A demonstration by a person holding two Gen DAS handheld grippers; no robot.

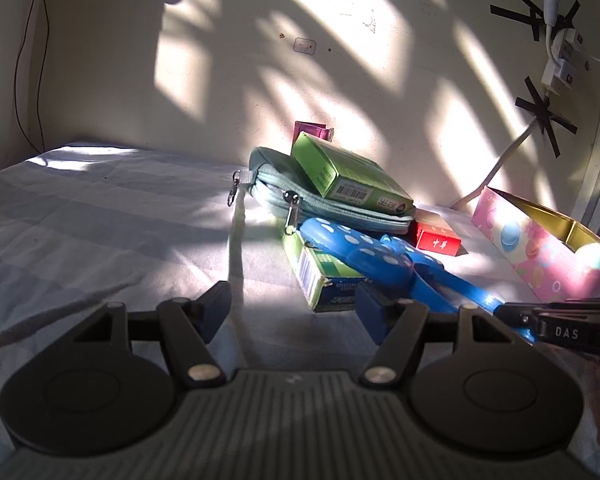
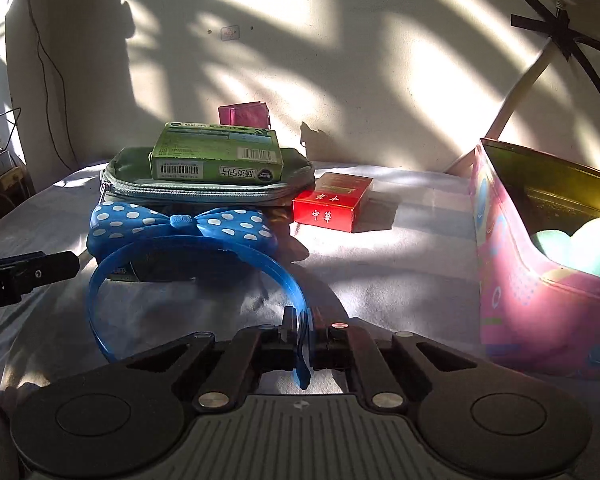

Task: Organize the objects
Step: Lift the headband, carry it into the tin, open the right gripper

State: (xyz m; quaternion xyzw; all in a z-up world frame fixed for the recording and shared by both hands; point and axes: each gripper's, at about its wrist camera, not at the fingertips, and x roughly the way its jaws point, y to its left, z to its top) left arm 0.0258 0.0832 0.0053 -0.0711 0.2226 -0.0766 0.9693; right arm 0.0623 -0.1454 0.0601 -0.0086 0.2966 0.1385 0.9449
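Observation:
A blue headband with a white-dotted bow [image 2: 180, 222] lies in front of a teal zip pouch [image 2: 204, 190]. My right gripper [image 2: 302, 330] is shut on the headband's right band end. The headband also shows in the left wrist view [image 1: 364, 254], resting on a green box [image 1: 320, 280]. My left gripper [image 1: 292, 312] is open and empty just before that box. Another green box [image 2: 216, 158] lies on the pouch. A red box [image 2: 330, 202] sits right of the pouch. The pink tin [image 2: 540, 264] at right holds pale green balls [image 2: 580, 246].
A magenta box [image 2: 244, 114] stands against the wall behind the pouch. A white cable [image 2: 520, 92] runs down the wall, held by black tape [image 2: 564, 36]. A striped cloth [image 1: 100, 208] covers the surface. The left gripper's finger [image 2: 28, 274] shows at left in the right wrist view.

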